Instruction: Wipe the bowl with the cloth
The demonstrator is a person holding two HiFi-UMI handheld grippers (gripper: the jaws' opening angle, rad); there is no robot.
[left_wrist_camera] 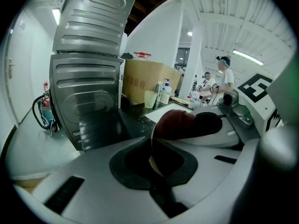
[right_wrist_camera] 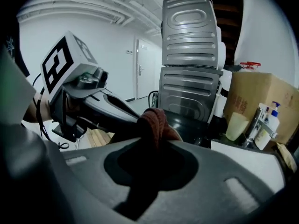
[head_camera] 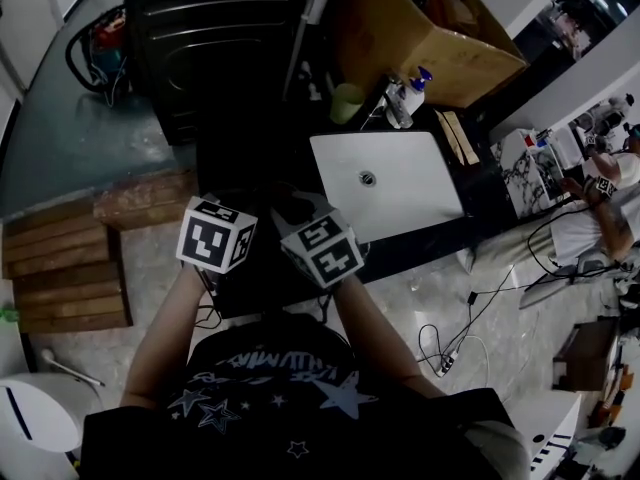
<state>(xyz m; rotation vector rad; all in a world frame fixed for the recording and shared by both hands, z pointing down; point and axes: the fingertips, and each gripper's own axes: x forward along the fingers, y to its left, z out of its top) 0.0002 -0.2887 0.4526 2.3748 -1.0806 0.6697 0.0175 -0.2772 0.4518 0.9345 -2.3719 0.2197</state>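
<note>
In the left gripper view my left gripper is shut on the thin rim of a pale bowl, held on edge. A reddish-brown cloth lies bunched against the bowl. In the right gripper view my right gripper is shut on that cloth, and a sliver of the bowl shows behind it. In the head view both marker cubes, left and right, hover close together over the black table; the bowl and cloth are hidden in shadow there.
A closed silver laptop lies just beyond the grippers. Behind it stand a pale cup, a bottle and a cardboard box. A ribbed metal case stands at the back left, wooden boards and cables on the floor.
</note>
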